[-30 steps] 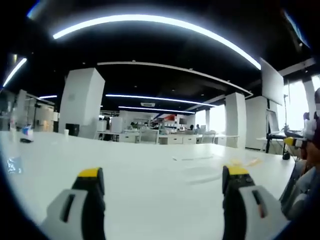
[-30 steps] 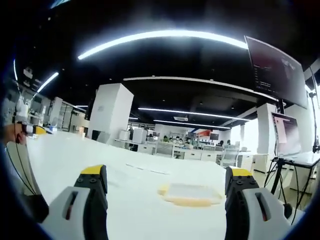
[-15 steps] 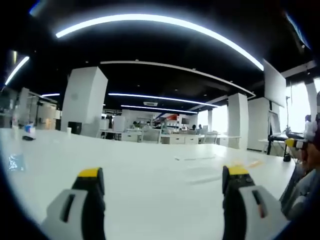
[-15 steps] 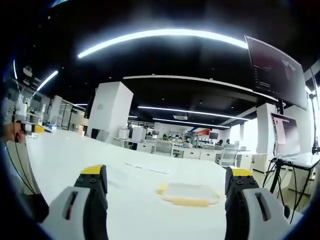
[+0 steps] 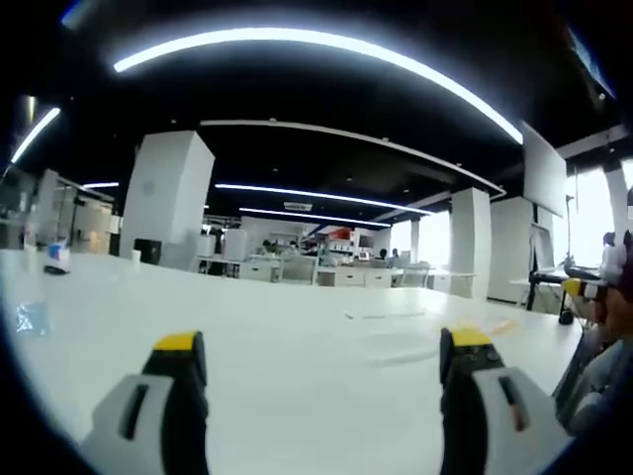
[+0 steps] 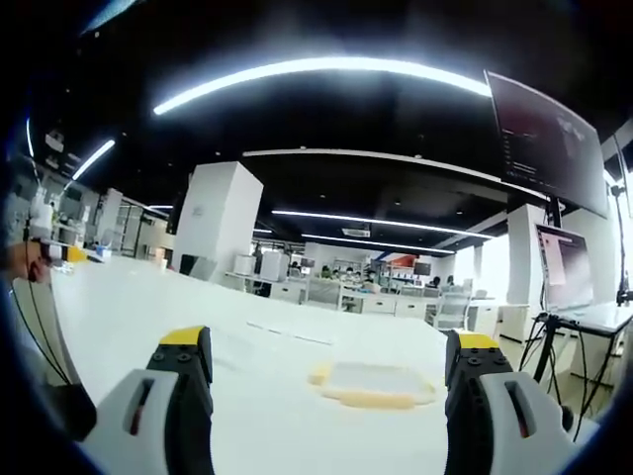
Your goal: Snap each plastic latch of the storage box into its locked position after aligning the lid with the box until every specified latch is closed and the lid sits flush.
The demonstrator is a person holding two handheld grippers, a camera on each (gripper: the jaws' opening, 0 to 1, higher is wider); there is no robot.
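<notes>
A flat clear box lid with a yellow rim lies on the white table in the right gripper view, ahead between the jaws and a bit right of centre. My right gripper is open, held low over the table, nothing between its yellow-tipped fingers. In the left gripper view my left gripper is also open and empty over the bare table. A faint clear flat shape with a yellow edge lies far right on the table.
A person's hand and the other gripper's yellow tip show at the right edge of the left gripper view. Small items stand at the table's far left. A monitor on a stand is at the right. Office desks and a white pillar lie beyond.
Almost nothing differs. The left gripper view has tilted very slightly; both grippers stay open and the lid has not moved.
</notes>
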